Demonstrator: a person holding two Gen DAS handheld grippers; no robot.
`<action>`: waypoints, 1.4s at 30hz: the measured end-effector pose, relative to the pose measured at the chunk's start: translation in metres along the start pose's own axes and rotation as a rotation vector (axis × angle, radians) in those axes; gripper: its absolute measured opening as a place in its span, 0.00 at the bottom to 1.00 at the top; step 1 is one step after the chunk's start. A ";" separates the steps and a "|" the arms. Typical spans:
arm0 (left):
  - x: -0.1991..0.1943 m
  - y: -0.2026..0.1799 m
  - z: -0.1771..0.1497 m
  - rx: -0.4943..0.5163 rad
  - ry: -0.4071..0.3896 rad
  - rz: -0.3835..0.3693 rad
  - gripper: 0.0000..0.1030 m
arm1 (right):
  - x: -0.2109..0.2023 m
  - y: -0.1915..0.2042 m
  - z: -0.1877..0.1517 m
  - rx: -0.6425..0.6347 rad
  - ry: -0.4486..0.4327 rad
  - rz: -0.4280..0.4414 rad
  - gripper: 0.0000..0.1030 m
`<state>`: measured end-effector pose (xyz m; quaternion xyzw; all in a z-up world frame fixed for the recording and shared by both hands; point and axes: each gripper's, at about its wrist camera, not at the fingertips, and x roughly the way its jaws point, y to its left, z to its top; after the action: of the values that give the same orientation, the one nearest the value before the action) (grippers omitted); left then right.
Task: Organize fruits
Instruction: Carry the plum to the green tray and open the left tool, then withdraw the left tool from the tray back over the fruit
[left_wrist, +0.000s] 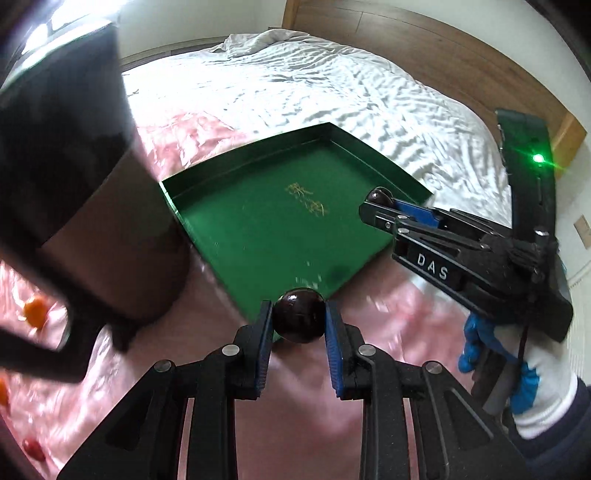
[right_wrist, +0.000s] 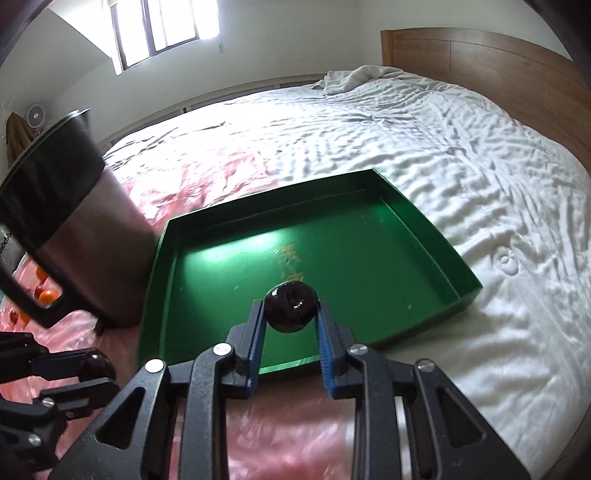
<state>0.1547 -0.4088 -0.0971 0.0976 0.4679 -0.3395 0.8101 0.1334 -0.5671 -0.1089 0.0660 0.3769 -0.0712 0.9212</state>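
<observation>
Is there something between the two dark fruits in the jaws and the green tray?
Nothing visible. The right gripper already holds its dark fruit over the green tray; the left gripper's fruit is at the tray's near edge. The tray floor is bare.

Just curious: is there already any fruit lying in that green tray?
No, the green tray holds nothing; both dark fruits are clamped in the grippers.

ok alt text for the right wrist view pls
The right tool grips a dark round fruit over the near edge of an empty green tray on a white bed. A metal pot stands left of it.
</observation>
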 end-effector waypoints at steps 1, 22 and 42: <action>0.005 0.000 0.003 -0.004 0.002 0.004 0.22 | 0.006 -0.001 0.002 -0.002 0.005 -0.003 0.29; 0.082 0.004 0.011 -0.032 0.105 0.064 0.23 | 0.068 -0.013 0.004 -0.028 0.124 -0.080 0.34; 0.014 -0.013 -0.019 -0.008 0.032 0.045 0.66 | -0.001 -0.004 0.007 -0.023 0.055 -0.121 1.00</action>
<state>0.1379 -0.4166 -0.1171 0.1105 0.4799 -0.3176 0.8103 0.1374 -0.5720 -0.1035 0.0345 0.4062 -0.1208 0.9051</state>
